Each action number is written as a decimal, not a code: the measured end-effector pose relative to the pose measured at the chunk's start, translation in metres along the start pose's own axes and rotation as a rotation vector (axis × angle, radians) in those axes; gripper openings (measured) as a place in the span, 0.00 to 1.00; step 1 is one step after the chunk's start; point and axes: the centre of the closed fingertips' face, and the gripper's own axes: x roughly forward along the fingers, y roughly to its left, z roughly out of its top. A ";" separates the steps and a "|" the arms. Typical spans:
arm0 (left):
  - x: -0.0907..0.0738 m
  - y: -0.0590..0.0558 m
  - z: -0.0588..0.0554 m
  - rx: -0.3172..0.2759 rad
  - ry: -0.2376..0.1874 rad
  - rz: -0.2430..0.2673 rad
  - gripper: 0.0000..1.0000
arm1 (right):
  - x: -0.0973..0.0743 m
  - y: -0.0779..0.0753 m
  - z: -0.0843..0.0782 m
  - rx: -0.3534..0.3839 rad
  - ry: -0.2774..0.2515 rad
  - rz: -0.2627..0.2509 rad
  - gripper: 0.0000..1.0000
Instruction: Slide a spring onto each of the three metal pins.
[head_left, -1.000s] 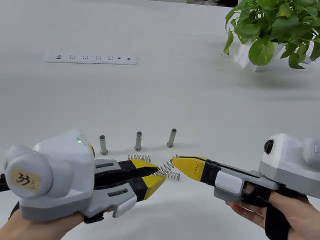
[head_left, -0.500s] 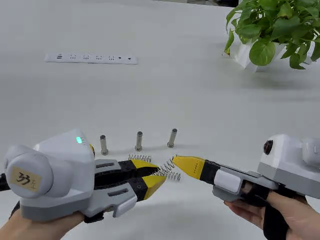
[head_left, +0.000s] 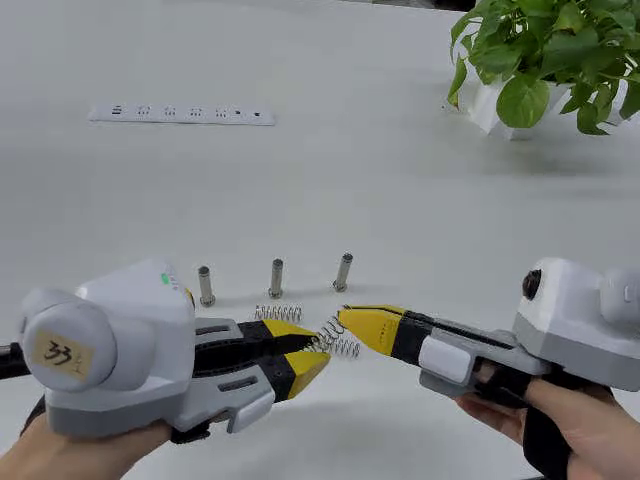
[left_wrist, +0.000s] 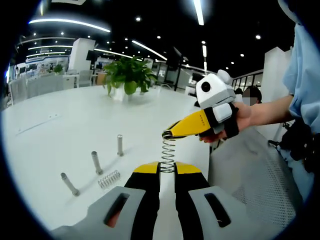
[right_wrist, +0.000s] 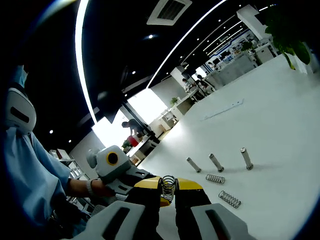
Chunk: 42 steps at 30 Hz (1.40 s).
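Three bare metal pins (head_left: 275, 278) stand upright in a row on the white table (head_left: 400, 190); in the left gripper view the pins (left_wrist: 96, 162) lie ahead to the left. One spring (head_left: 324, 335) hangs above the table between both grippers. My left gripper (head_left: 320, 347) is shut on its near end (left_wrist: 167, 165). My right gripper (head_left: 343, 317) is shut on the other end, seen end-on as a ring of spring (right_wrist: 168, 186) between its jaws. Two loose springs (head_left: 278, 313) (head_left: 347, 348) lie on the table just in front of the pins.
A white power strip (head_left: 182, 116) lies at the back left. A potted green plant (head_left: 545, 55) stands at the back right. Bare table surface stretches between these and the pins.
The right gripper's tip has edged slightly left and up, toward the left gripper. The spring stays held between both. Pins and loose springs lie as before.
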 end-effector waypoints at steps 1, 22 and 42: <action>0.000 0.000 0.000 0.001 0.002 -0.001 0.06 | 0.000 0.000 0.000 -0.011 0.002 -0.007 0.07; 0.002 -0.007 -0.011 -0.010 0.028 -0.008 0.06 | 0.008 0.016 -0.013 -0.408 0.185 -0.021 0.06; 0.001 -0.010 -0.012 0.009 0.030 -0.017 0.06 | 0.007 0.017 -0.016 -0.465 0.220 -0.018 0.07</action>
